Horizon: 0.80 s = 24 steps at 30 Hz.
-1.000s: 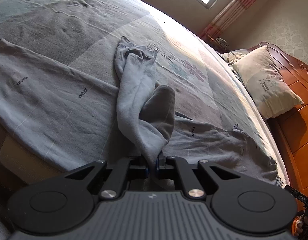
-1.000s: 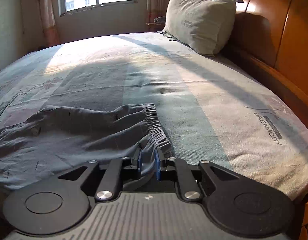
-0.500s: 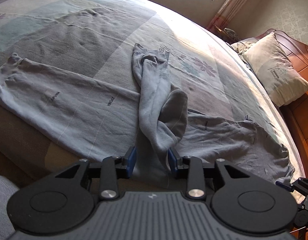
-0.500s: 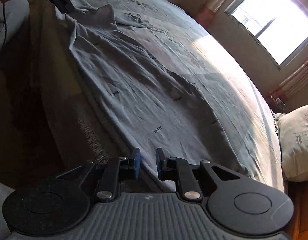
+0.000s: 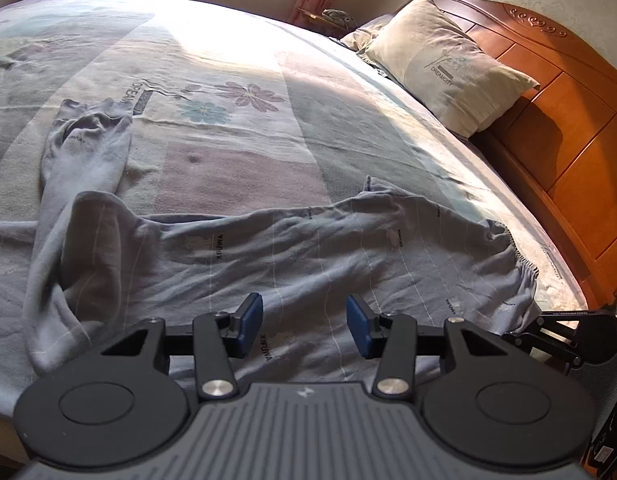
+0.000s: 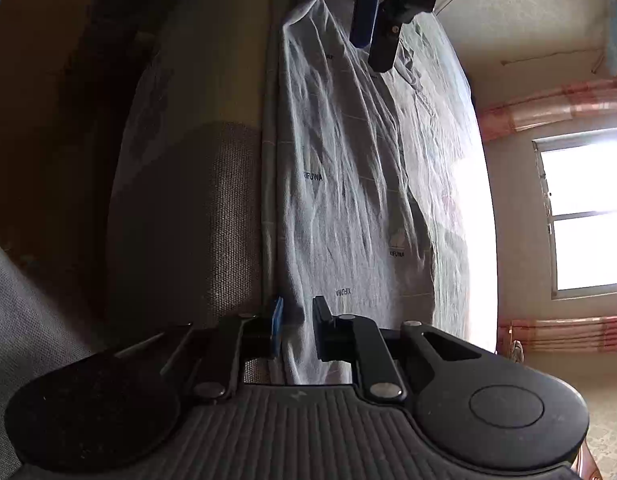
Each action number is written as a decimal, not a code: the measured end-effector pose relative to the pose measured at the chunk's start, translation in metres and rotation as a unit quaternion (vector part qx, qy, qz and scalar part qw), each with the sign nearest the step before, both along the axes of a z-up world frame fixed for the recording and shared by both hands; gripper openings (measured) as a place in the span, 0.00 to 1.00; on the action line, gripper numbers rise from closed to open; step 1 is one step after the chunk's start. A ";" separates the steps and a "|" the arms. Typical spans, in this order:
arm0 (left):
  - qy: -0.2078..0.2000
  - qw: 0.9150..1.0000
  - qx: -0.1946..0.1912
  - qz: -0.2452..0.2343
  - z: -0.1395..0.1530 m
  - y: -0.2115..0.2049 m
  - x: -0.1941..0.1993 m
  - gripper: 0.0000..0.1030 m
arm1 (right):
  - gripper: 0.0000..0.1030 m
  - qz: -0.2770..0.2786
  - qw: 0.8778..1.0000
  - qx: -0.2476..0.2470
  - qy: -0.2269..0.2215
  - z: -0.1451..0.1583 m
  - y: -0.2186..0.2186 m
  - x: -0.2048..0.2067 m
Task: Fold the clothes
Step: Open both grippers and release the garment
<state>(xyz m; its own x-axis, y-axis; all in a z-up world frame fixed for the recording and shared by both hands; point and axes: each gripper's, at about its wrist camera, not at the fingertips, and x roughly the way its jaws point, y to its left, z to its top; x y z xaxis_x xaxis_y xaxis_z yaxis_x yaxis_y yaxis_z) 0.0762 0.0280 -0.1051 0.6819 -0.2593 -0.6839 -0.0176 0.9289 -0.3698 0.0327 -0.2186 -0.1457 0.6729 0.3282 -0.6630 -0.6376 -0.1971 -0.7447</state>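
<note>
1 grey trousers (image 5: pixel 316 256) on 1 bed (image 5: pixel 236 152), 1 pillow (image 5: pixel 440 68); left gripper (image 5: pixel 304 330) opening, empty; right gripper (image 6: pixel 295 330) grasping trousers' edge.

The view is rolled on its side, so the bed (image 6: pixel 188 220) edge runs up the frame. Grey trousers (image 6: pixel 340 184) printed with small lettering lie creased along the mattress edge. The right tongs (image 6: pixel 296 328) sit low in the frame with a narrow gap between the blue pads, and a fold of the trouser cloth lies in that gap. The left tongs (image 6: pixel 374 20) hang over the trousers at the top. A bright window (image 6: pixel 584 212) and pink curtains (image 6: pixel 548 108) fill the right side
</note>
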 end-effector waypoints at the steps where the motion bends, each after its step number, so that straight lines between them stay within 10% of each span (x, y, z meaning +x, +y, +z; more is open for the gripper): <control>1: 0.008 1.000 0.001 0.000 -0.006 -0.002 0.000 0.45 | 0.17 0.006 1.000 -0.007 -0.011 -0.003 0.000 -0.001; 3: 0.010 1.000 0.005 0.001 -0.011 -0.004 -0.004 0.45 | 0.02 0.003 1.000 -0.009 -0.014 -0.004 0.000 -0.002; 15: -0.018 0.998 0.039 -0.044 0.006 -0.010 -0.015 0.46 | 0.03 -0.051 0.992 0.062 0.094 0.033 -0.014 0.005; 24: -0.002 0.997 0.052 -0.061 -0.016 -0.023 -0.024 0.52 | 0.26 -0.208 0.936 0.230 0.165 0.049 0.006 0.061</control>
<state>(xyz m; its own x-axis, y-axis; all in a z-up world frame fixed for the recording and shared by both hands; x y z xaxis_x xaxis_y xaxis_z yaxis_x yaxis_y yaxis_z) 0.0525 0.0049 -0.1208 0.6524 -0.2687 -0.7087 0.0994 0.9573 -0.2714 0.0938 -0.2131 -0.0965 0.5899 0.3842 -0.7102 -0.7979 0.4125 -0.4396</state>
